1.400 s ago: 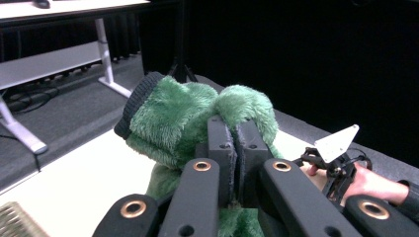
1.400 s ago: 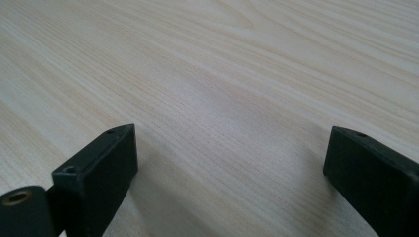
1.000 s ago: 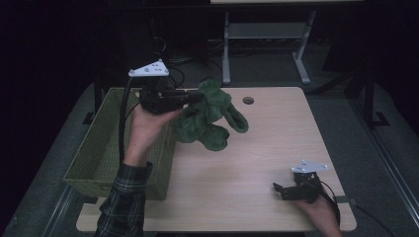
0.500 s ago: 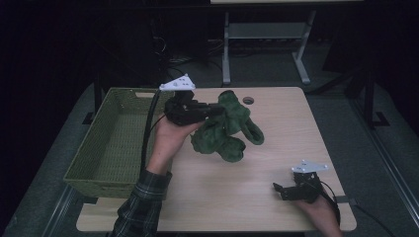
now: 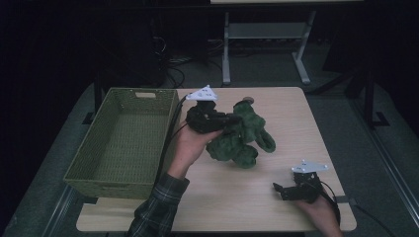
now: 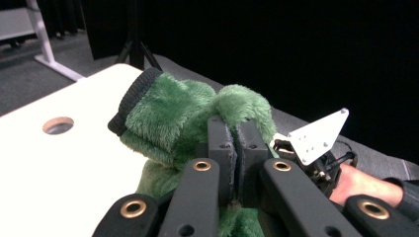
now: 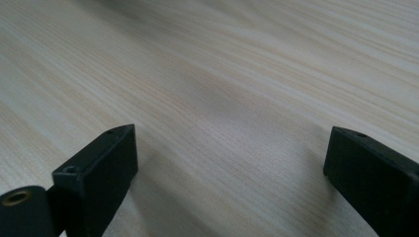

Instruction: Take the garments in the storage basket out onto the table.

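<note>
Gripping a fuzzy green plush toy [image 5: 240, 136] between nearly closed jaws, the left gripper [image 5: 225, 120] holds it above the middle of the pale wooden table [image 5: 296, 123], beside an olive woven basket [image 5: 123, 140]. Near the table's front right corner, the right gripper [image 5: 278, 189] rests low, jaws spread wide, holding nothing.

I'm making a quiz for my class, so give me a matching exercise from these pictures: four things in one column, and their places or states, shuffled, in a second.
Things:
1. green plush toy
2. wicker basket
3. right gripper
4. left gripper

States:
A. jaws open, low over bare wood
B. holds nothing, at the table's left side
C. jaws shut on plush
D. gripped, above the table

Pairs: 1-D, 2-B, 3-A, 4-C
</note>
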A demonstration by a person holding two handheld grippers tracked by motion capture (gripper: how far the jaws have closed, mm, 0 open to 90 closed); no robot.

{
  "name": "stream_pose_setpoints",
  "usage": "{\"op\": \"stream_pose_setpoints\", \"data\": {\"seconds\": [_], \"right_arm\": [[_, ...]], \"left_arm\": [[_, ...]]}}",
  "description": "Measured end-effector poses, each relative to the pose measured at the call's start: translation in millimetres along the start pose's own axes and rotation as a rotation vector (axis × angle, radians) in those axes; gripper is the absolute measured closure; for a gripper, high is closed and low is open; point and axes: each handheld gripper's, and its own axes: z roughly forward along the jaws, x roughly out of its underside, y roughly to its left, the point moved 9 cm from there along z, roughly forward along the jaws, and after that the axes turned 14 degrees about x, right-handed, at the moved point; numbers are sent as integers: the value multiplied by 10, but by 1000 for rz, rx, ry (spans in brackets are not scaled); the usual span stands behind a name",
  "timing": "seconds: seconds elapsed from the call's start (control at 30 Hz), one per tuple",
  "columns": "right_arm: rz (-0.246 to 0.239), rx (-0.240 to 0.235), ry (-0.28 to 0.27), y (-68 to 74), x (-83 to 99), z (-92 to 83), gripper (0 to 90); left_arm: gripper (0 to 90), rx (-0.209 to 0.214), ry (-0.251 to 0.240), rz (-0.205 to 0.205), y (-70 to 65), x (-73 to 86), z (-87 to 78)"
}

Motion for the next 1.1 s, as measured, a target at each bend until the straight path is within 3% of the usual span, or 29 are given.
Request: {"op": "stream_pose_setpoints", "data": {"seconds": [0.33,0.63,0.93,1.1], "right_arm": [[2,-1,1,3,1,0,59],[2,-1,3,4,3,-1,59],[2,-2,3,4,3,-1,59],[0,-1,3,3,4,0,59]], "left_arm": [[876,22,41,-38,76,271,400],[875,24,81,-111,285,652,677],[875,-35,150,-179,638,1130,862],[874,-82,223,-167,789,1353,951]]}}
